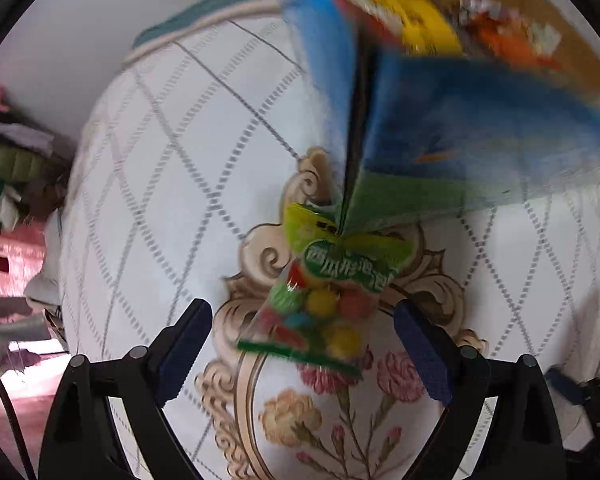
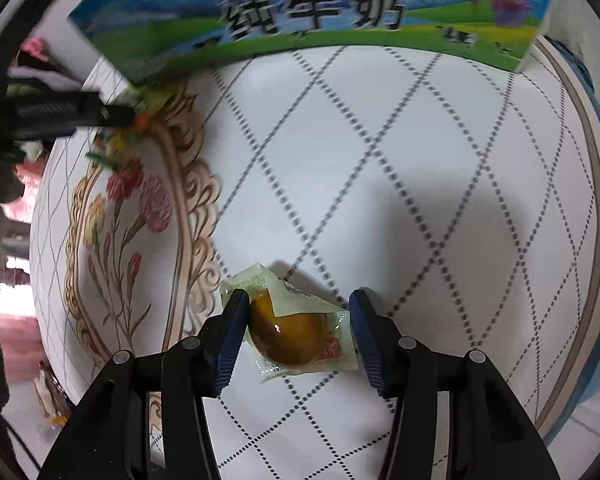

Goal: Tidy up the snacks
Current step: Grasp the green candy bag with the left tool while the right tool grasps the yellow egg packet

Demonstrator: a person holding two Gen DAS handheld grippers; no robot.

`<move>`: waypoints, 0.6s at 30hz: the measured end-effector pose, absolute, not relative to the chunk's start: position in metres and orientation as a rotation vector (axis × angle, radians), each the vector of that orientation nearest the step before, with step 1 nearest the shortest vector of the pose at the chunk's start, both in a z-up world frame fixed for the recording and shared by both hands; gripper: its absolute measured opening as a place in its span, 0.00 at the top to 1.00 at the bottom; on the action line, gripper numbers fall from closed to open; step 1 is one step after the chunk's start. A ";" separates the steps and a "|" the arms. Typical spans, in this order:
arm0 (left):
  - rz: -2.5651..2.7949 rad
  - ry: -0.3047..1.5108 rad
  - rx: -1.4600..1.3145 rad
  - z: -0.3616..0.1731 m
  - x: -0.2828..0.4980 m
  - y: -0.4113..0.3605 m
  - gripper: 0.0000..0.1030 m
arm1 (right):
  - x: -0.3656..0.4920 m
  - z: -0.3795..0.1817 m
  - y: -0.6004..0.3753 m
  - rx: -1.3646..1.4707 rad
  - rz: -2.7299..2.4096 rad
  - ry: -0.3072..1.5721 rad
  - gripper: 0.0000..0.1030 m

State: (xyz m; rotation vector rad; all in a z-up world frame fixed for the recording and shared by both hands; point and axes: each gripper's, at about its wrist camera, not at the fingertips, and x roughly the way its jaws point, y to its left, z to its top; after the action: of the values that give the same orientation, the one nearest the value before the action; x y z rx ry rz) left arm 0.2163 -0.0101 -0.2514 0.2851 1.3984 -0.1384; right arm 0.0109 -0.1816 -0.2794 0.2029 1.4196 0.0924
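Observation:
A green bag of coloured gum balls (image 1: 324, 300) lies on the white patterned tablecloth (image 1: 172, 184), just in front of the blue milk carton box (image 1: 460, 120). My left gripper (image 1: 304, 344) is open, its jaws either side of the bag's near end without touching it. In the right wrist view, a wrapped brown egg-shaped snack (image 2: 296, 328) lies on the cloth between the jaws of my open right gripper (image 2: 298, 320); the left finger touches the wrapper. The box (image 2: 300, 12) stands at the far side.
The box holds several snacks, among them a yellow pack (image 1: 424, 20) and an orange-white pack (image 1: 508, 36). The left gripper's arm (image 2: 52, 112) shows at the left of the right wrist view. Clutter (image 1: 12, 168) lies beyond the table's left edge.

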 end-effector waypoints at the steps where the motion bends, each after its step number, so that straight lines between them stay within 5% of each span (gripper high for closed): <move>1: -0.149 1.406 0.283 -0.256 0.218 -0.011 0.11 | 0.013 -0.279 -0.186 0.213 0.087 1.419 0.47; 3: -0.160 1.400 0.261 -0.258 0.217 -0.009 0.38 | 0.016 -0.275 -0.191 0.223 0.077 1.415 0.47; 6: -0.166 1.412 0.233 -0.259 0.211 -0.007 0.46 | 0.015 -0.271 -0.199 0.239 0.072 1.416 0.47; 18: -0.131 1.618 -0.093 -0.289 0.075 0.035 0.46 | 0.000 -0.277 -0.204 0.205 0.115 1.482 0.47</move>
State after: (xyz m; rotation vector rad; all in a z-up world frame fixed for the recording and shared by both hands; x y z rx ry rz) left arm 0.0747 0.0352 -0.2885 -0.0927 1.6175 -0.1312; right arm -0.0004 -0.2042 -0.2772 0.2052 1.4821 0.1148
